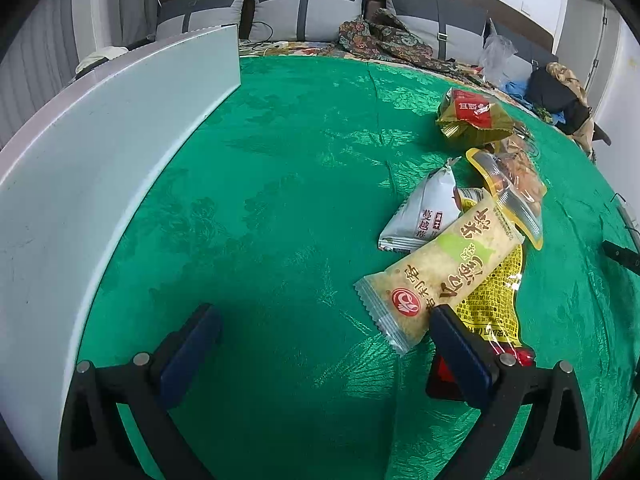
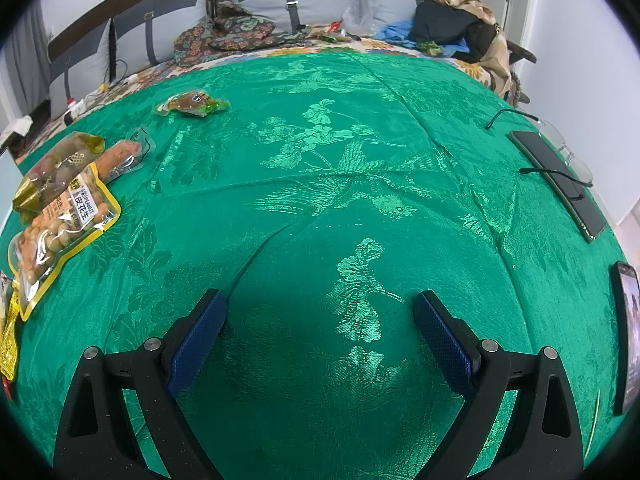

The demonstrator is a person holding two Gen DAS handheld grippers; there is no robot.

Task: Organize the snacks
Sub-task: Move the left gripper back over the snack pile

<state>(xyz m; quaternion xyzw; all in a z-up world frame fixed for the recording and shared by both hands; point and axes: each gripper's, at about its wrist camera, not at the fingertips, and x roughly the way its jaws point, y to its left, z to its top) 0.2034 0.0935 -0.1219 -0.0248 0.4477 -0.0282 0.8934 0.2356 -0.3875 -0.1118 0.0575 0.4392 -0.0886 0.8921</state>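
A pile of snack packets lies on the green cloth (image 1: 288, 200). In the left wrist view: a cream rice-cracker packet (image 1: 440, 268) on top of a yellow packet (image 1: 496, 296), a white triangular pouch (image 1: 424, 216), a clear peanut bag (image 1: 512, 188) and a gold-red packet (image 1: 472, 116). My left gripper (image 1: 324, 312) is open and empty, its right finger (image 1: 460, 344) beside the cream packet's end. In the right wrist view the peanut bag (image 2: 60, 224), a sausage packet (image 2: 120, 156) and a small brown snack (image 2: 192, 104) lie at the left. My right gripper (image 2: 320, 300) is open and empty over bare cloth.
A white box wall (image 1: 112, 152) stands at the left of the left wrist view. Two phones (image 2: 560, 184) (image 2: 628, 336) and glasses (image 2: 568, 152) lie at the right edge. A sofa with cushions (image 2: 280, 4), clothes and bags lies behind the table.
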